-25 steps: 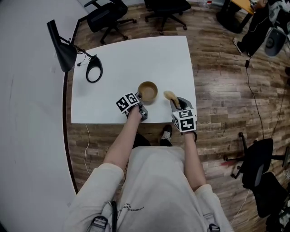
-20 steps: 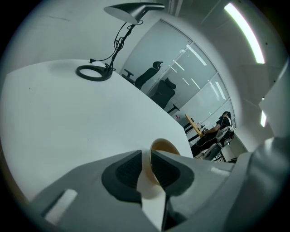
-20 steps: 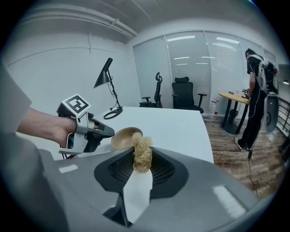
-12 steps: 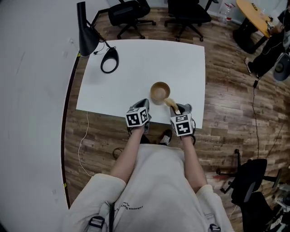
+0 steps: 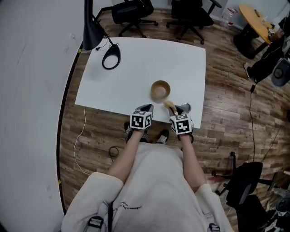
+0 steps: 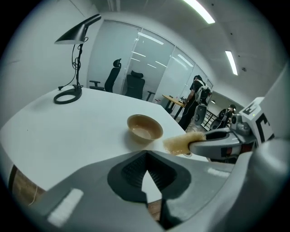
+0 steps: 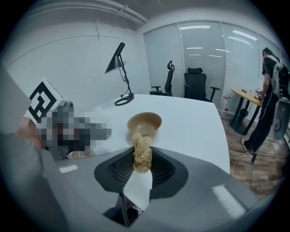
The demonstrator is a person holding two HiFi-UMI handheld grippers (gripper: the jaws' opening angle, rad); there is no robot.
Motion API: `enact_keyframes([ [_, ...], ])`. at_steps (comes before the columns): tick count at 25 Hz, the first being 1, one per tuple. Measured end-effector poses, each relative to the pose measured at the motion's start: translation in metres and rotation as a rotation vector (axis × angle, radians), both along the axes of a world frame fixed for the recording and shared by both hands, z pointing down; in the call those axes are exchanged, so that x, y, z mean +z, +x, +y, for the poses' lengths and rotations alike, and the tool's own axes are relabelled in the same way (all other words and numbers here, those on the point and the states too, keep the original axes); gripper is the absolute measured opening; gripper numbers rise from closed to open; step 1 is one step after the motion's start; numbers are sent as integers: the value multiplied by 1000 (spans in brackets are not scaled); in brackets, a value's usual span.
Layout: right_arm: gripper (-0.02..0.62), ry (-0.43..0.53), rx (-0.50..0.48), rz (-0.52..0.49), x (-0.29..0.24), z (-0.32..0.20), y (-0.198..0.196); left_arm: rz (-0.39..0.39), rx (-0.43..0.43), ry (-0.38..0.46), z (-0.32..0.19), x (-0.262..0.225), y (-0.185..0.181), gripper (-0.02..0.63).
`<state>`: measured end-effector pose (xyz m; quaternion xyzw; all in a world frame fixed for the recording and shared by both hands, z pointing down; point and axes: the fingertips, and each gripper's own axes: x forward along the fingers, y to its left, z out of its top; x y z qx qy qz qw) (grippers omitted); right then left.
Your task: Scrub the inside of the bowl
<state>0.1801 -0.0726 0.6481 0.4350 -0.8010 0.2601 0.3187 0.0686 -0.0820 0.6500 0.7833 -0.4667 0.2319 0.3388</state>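
Observation:
A tan bowl [image 5: 160, 90] stands upright on the white table [image 5: 136, 68] near its front edge; it also shows in the left gripper view as the bowl [image 6: 144, 127] and in the right gripper view as the bowl [image 7: 144, 123]. My right gripper [image 7: 142, 159] is shut on a pale fibrous scrubber [image 7: 142, 152], held just short of the bowl; the scrubber [image 5: 169, 105] pokes toward the bowl's right side. My left gripper [image 6: 146, 174] is shut with nothing in it, at the table's front edge, below the bowl. From the left gripper view the scrubber [image 6: 183, 142] hangs to the bowl's right.
A black desk lamp [image 5: 97, 34] with a ring base [image 5: 111, 59] stands at the table's far left corner. Black office chairs [image 5: 131, 11] sit beyond the table. A person [image 7: 267, 95] stands at the right by a round table [image 5: 256, 13].
My left gripper has let go of the bowl's rim and drawn back to the table's front edge. The right gripper with the scrubber stays close beside the bowl. The head view has shifted.

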Motion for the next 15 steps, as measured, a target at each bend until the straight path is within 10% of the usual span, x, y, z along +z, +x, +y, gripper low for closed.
enact_keyframes([
  [15, 109, -27, -2, -28, 5, 12, -7, -15, 36, -11, 6, 2, 7, 0],
])
